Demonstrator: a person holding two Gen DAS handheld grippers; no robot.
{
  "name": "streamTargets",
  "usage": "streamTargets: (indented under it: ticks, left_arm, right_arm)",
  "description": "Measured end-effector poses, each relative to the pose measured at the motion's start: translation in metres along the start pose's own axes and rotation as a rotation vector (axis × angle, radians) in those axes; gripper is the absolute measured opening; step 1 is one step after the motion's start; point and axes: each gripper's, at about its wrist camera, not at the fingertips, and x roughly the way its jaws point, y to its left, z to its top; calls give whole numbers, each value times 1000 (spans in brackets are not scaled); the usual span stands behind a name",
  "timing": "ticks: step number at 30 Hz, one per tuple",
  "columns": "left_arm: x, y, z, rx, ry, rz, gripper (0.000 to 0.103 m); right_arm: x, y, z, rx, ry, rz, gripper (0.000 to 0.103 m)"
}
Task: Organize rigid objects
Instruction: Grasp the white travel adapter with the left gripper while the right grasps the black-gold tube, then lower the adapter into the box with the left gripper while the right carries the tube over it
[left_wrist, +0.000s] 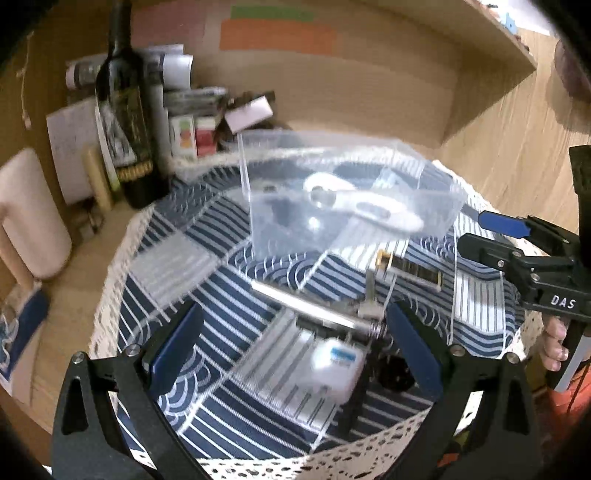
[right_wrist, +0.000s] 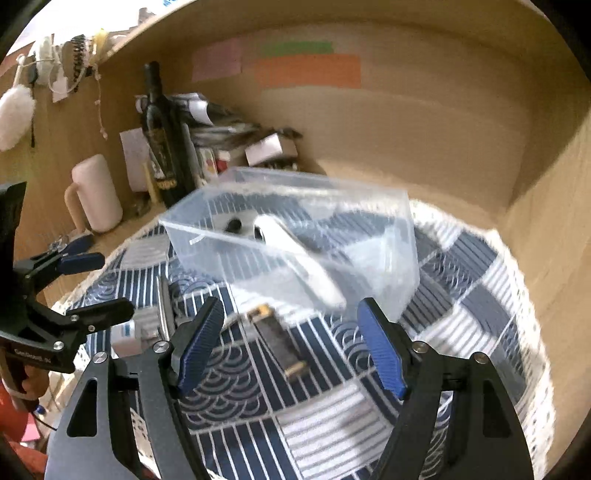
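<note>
- The left claw (left_wrist: 291, 350) is wide apart and holds nothing. It hangs low over the table (left_wrist: 229, 266), which wears a blue and white striped cloth.
- The right claw (right_wrist: 291, 347) is spread wide too, with nothing in it.
- A clear box (left_wrist: 351, 192) sits at the back of the cloth. A white tool (left_wrist: 362, 205) already lies inside it.
- Some things are still out on the cloth. A small white plug (left_wrist: 334, 369) lies between the left claw's fingers (left_wrist: 177, 347). A shiny metal bar (left_wrist: 306, 302) lies just past it.
- A dark flat piece with gold ends (right_wrist: 279, 339) lies between the right claw's fingers (right_wrist: 380, 350), close in front of the box.
- I think the next job is to pick up a loose thing and drop it in the box.
- To do it well, line up the fingers on both sides of the dark piece first. Go down slowly, then squeeze.
- Lift it high enough to clear the box wall, or the box may get pushed.
- The pictures are blurry, so go slowly.
</note>
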Motion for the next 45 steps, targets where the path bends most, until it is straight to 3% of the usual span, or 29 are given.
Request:
streamTargets:
  ticks: [8,11,16,17,20,23,32,45]
  left_arm:
    - [12,-7,-25,10,49,-30,99]
    - [16,-9,-28,26,59,-33,85]
    - [24,-5,-32,0,73,-36,76]
    - [23,-6,-32,7,64,-27,71]
    - [20,-9,-33,29,64,-45,43]
    - [18,-9,-32,33,55,-32,43]
    - [1,6,-14,8,-17,14,43]
    - [-28,6,44,8,-193,17,43]
  right_arm:
    - [32,1,-9,-33,109,2,71]
    - [44,5,-8,-56,144,22,65]
    - [62,6,-7,-50,188,71,62]
    - [66,6,-7,-46,195,72,57]
    - [75,5,-10,-40,223,71,39]
    - [72,5,-10,-45,212,68,22]
    - [51,2,-10,-27,140,56,22]
    - [-12,1,34,1,-129,26,22]
